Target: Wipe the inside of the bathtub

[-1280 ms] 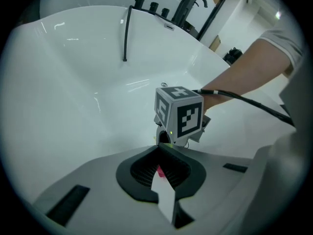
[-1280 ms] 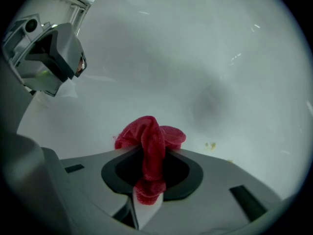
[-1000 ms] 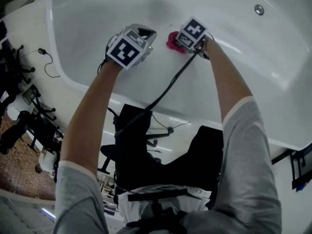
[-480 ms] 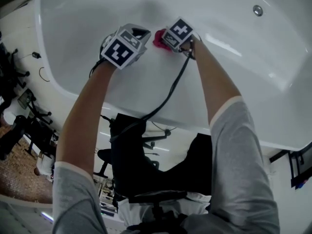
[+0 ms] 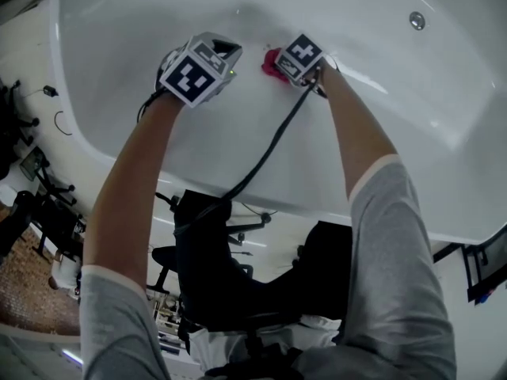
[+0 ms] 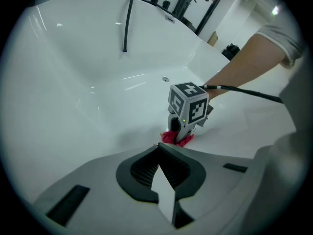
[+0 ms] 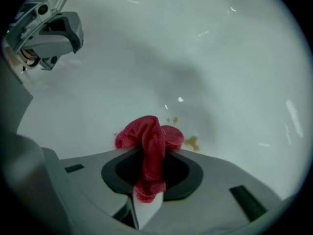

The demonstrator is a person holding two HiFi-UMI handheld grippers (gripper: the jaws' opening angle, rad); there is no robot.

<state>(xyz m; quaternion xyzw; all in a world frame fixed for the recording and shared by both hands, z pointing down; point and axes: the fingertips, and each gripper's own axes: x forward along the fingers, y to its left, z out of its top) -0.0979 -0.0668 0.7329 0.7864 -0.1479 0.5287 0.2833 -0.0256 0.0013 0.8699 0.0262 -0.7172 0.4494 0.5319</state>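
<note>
1. By my reading the wiping itself is under way. The right gripper (image 7: 146,182) has its jaws clamped on a red cloth (image 7: 149,136), and the bunched end is pressed against the inside of the white bathtub (image 5: 380,93).
2. The left gripper (image 6: 159,153) does no work. Its jaws are together with nothing between them, and it is held just beside the right one, at its 9 o'clock in the head view.
3. Small yellowish spots (image 7: 191,142) sit just beside the cloth, at its 2 o'clock. The next stroke likely needs to pass over them with firm pressure.
4. The tub is glossy, smooth and curved, with a round metal fitting (image 5: 417,20) well apart at 1 o'clock.
</note>
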